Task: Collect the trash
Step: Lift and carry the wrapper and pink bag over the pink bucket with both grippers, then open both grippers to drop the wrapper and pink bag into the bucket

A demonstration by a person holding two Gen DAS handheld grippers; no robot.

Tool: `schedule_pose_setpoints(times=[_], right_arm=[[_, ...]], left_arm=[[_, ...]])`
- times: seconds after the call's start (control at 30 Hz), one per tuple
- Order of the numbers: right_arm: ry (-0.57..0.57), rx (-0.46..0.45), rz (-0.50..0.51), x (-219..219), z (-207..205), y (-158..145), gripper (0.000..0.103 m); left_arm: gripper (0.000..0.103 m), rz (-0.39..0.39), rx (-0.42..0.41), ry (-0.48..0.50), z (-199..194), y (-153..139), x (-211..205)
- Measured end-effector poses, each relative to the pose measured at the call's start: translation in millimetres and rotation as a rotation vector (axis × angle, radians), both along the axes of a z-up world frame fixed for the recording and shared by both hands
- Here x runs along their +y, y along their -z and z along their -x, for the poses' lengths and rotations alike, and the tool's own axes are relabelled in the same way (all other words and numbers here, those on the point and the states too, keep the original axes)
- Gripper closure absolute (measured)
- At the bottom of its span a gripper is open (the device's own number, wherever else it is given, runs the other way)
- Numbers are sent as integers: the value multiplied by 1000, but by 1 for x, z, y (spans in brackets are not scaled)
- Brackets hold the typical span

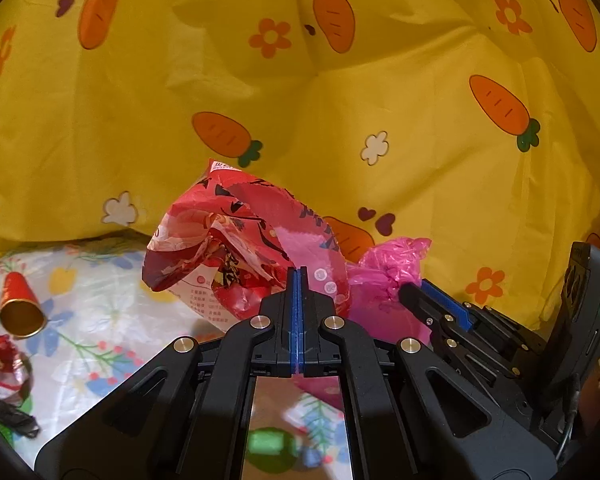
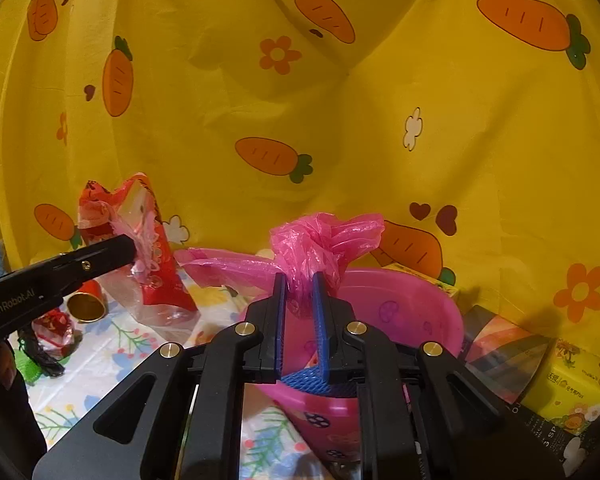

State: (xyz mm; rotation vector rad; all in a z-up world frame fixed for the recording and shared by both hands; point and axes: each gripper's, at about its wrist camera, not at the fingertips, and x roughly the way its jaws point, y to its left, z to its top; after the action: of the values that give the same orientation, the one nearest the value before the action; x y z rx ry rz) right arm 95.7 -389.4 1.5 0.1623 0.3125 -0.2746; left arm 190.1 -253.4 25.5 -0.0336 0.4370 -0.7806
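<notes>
A yellow cloth [image 1: 380, 100] printed with carrots and flowers hangs behind everything and fills most of both views. Below it lies the surface [image 1: 92, 344], covered with a white floral sheet.

On the right side of that surface, in the right wrist view, stands a pink basin [image 2: 416, 304], with a dark patterned box [image 2: 504, 348] and a yellow tissue pack [image 2: 576, 384] just beside it against the cloth.

A red snack wrapper [image 1: 236, 248], crumpled and open at the top, is held up off the surface by the left tongs [image 1: 298, 276], whose blue pads are pressed together on its lower edge. In the right wrist view the same wrapper [image 2: 148, 248] hangs upright from those tongs [image 2: 134, 246], to the left of the basin.

A knotted pink plastic bag [image 2: 320, 248] sits over the near rim of the basin, and the right tongs [image 2: 300, 280] pinch it just under the knot, their pads close but kept apart by the bunched plastic. From the left wrist view this bag [image 1: 384, 268] shows just right of the wrapper, with the right tongs [image 1: 416, 292] at it.

Further left on the surface lie a small red paper cup [image 1: 20, 304] on its side, its gold inside facing the camera, then a crumpled red wrapper scrap [image 1: 0, 360] and a black scrap [image 1: 12, 416] near it.
</notes>
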Motion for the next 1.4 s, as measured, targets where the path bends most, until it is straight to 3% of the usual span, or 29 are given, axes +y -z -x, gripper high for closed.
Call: schedule_pose_setpoints(times=[0.23,0.4,1.0,1.07,1.1,1.13,1.2,1.3,1.4], right_arm=[[73,34,-23,-31,-9,15,89],[92,53,-33,-43,-15,24,89],[89,67,-62,-53,-24,30,88],[90,73,-64,-53,-26,30,81],[90,74,-68,-53,-26,31,77],[89,71,-72,-54,-26,31,70],[97,68,-73,-54,-25,30,60],[101,61,-75,-52,-22,27,56],[107,48,-62,-47,-17,22,43]], left_arm=[[103,-3,108,110,-32,30,-45],[103,-32,149,131,-44,49,-60],[102,-59,238,137,-59,72,-59],[92,-69,238,122,-60,73,-56],[78,-73,234,102,-60,73,-54],[56,-70,233,80,-61,73,-50],[32,-38,240,50,-62,72,-40],[24,-16,251,10,-64,69,-26],[19,-1,244,-46,-63,64,-9]])
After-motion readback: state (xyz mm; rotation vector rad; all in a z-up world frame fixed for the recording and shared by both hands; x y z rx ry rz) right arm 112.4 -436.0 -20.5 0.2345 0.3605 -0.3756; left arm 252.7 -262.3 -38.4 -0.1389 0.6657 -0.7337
